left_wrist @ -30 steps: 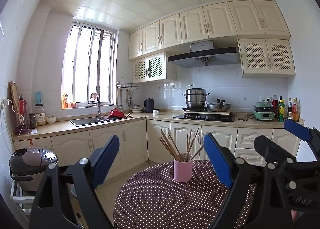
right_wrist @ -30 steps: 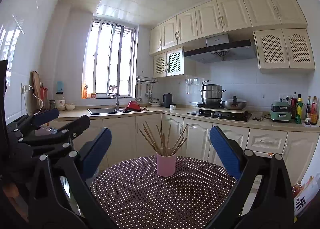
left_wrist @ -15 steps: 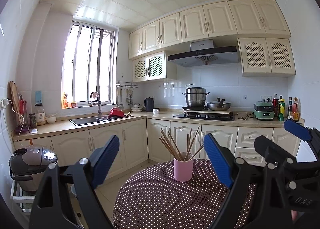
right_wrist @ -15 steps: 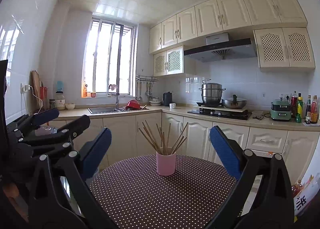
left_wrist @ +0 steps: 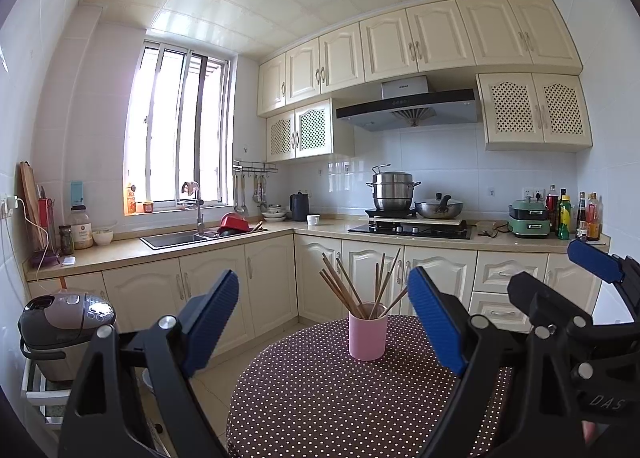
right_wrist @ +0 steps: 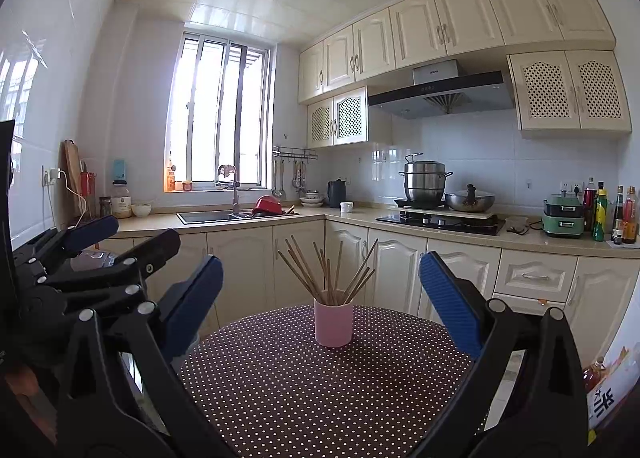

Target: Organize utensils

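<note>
One pink cup (left_wrist: 367, 336) — roughly ten chopsticks (left_wrist: 346, 292); two grippers.

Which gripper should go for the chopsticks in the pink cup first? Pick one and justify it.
Right, marginally. The pink cup sits centred between the open right gripper fingers; for the left gripper, also open, it lies off-centre toward one finger.

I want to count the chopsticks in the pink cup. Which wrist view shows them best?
The right wrist view: the chopsticks fan out in mid-frame against plain cabinet doors, well separated. In the left wrist view the chopsticks also show whole, but they bunch more and the rightmost ends close to the blue tong pad.
</note>
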Demonstrator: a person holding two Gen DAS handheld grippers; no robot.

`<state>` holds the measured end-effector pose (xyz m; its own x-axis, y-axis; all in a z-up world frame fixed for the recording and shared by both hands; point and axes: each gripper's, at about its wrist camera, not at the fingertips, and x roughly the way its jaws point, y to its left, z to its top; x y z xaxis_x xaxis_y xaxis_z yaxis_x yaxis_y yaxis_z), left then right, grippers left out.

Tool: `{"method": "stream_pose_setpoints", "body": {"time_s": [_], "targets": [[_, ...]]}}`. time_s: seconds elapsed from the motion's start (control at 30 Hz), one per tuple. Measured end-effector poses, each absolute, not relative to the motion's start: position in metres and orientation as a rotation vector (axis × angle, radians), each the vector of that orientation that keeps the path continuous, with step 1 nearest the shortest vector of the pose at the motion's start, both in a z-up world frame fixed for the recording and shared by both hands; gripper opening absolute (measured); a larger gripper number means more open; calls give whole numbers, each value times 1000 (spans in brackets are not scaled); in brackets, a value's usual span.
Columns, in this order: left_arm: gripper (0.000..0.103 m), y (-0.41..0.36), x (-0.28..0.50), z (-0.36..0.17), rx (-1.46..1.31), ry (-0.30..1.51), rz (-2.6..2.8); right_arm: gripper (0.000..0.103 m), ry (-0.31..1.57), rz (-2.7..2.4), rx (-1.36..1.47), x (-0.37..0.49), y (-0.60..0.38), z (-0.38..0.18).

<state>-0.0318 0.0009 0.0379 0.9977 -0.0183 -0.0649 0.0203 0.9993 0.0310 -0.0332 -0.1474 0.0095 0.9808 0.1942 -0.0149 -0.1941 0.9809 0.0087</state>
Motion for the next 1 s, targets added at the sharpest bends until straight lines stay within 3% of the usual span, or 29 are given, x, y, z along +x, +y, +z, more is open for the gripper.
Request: {"method": "stream_pose_setpoints", "body": {"time_s": [1.0], "targets": [[85,5,-28,32,33,73,-13,97,29,198,11,-31,-145,6]]}}
